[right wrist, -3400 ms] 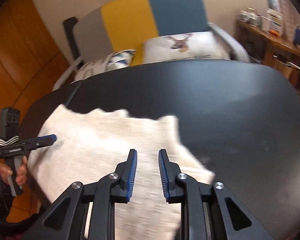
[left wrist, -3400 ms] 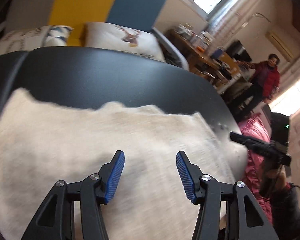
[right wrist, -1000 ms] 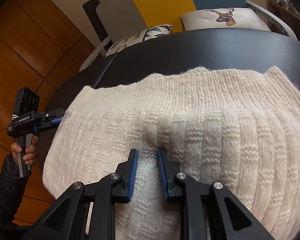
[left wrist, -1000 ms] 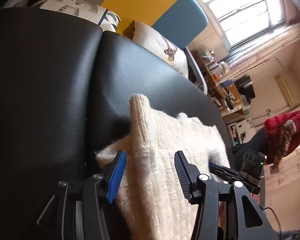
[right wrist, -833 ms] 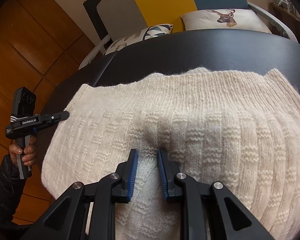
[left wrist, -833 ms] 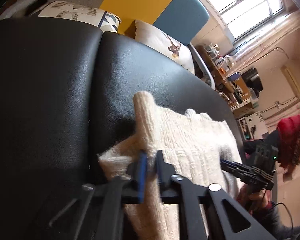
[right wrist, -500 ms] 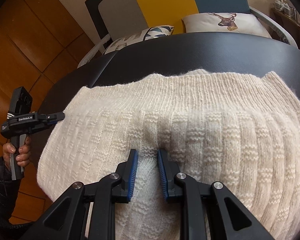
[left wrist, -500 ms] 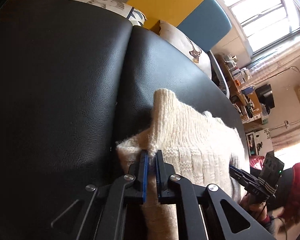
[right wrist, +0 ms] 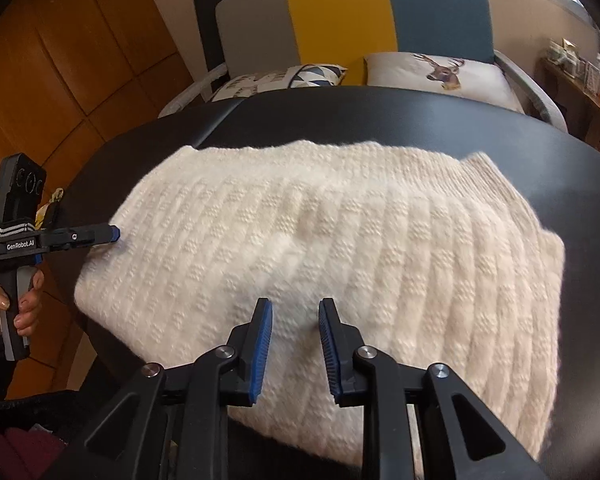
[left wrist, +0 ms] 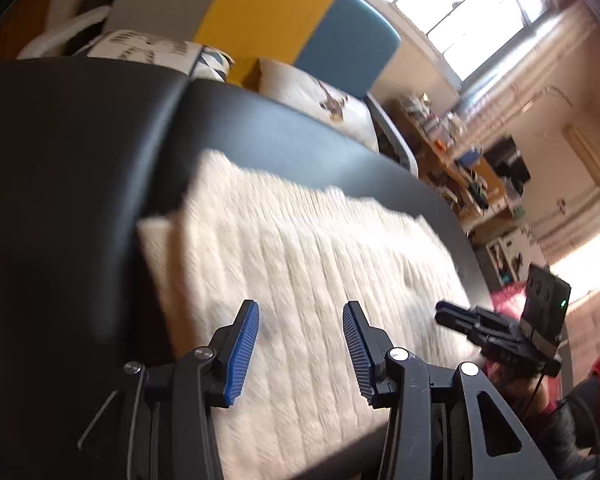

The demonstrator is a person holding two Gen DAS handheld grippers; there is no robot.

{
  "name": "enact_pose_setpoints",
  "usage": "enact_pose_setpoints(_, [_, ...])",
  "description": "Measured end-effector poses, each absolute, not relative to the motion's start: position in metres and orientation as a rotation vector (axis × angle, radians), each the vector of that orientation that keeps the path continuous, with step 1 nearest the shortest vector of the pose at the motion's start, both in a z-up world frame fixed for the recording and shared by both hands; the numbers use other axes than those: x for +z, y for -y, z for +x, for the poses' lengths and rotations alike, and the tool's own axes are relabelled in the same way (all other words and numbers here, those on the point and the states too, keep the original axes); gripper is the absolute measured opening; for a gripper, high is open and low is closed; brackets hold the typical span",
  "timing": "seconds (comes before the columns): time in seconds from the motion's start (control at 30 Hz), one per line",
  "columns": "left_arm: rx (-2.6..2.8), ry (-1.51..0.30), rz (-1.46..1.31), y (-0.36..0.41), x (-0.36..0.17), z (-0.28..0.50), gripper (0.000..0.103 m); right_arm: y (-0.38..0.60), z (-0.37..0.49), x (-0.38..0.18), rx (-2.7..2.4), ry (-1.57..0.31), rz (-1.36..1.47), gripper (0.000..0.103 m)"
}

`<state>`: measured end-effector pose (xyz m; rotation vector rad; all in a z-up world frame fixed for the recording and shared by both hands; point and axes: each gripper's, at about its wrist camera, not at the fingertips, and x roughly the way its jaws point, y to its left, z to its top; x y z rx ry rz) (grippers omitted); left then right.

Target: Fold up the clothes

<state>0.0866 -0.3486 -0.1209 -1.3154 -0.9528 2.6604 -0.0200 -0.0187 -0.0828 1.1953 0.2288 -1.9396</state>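
Note:
A cream knitted sweater point(right wrist: 340, 240) lies folded flat on the black padded table point(right wrist: 460, 128). It also shows in the left wrist view point(left wrist: 300, 272), blurred by motion. My left gripper point(left wrist: 300, 320) is open and empty above the sweater's near left part. It also shows in the right wrist view point(right wrist: 112, 234) at the sweater's left edge. My right gripper point(right wrist: 294, 312) is open and empty just above the sweater's near edge. It also shows in the left wrist view point(left wrist: 444, 316) at the sweater's right end.
A grey, yellow and blue sofa point(right wrist: 380, 16) with patterned pillows point(right wrist: 436, 70) stands behind the table. Wooden panelling point(right wrist: 60, 60) is at the left. A cluttered desk point(left wrist: 460, 168) stands by the window at the far right. The table's near edge runs under both grippers.
Both grippers have opened and let go of the sweater. The left gripper has pulled back from the sweater's corner. The sweater now lies flat.

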Motion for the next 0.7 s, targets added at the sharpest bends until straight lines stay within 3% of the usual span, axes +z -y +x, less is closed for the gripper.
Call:
enact_pose_setpoints(0.13, [2.663, 0.888, -1.423, 0.331, -0.142, 0.097, 0.045, -0.018, -0.023, -0.114, -2.018, -0.235, 1.351, 0.024])
enact_pose_setpoints(0.23, [2.677, 0.869, -1.432, 0.331, -0.152, 0.106, 0.043, -0.038, -0.026, -0.122, -2.018, -0.059, 1.309, 0.024])
enact_pose_setpoints(0.33, [2.686, 0.884, -1.434, 0.332, -0.151, 0.107, 0.043, -0.04, -0.031, -0.12, -2.003, -0.017, 1.322, 0.024])
enact_pose_setpoints(0.53, [2.692, 1.109, -1.299, 0.348, -0.131, 0.123, 0.046, -0.084, -0.039, -0.095, -2.078, 0.101, 1.272, 0.024])
enact_pose_setpoints(0.7, [2.707, 1.108, -1.299, 0.343, -0.125, 0.129, 0.05, -0.118, -0.032, -0.093, -2.111, 0.058, 1.298, 0.024])
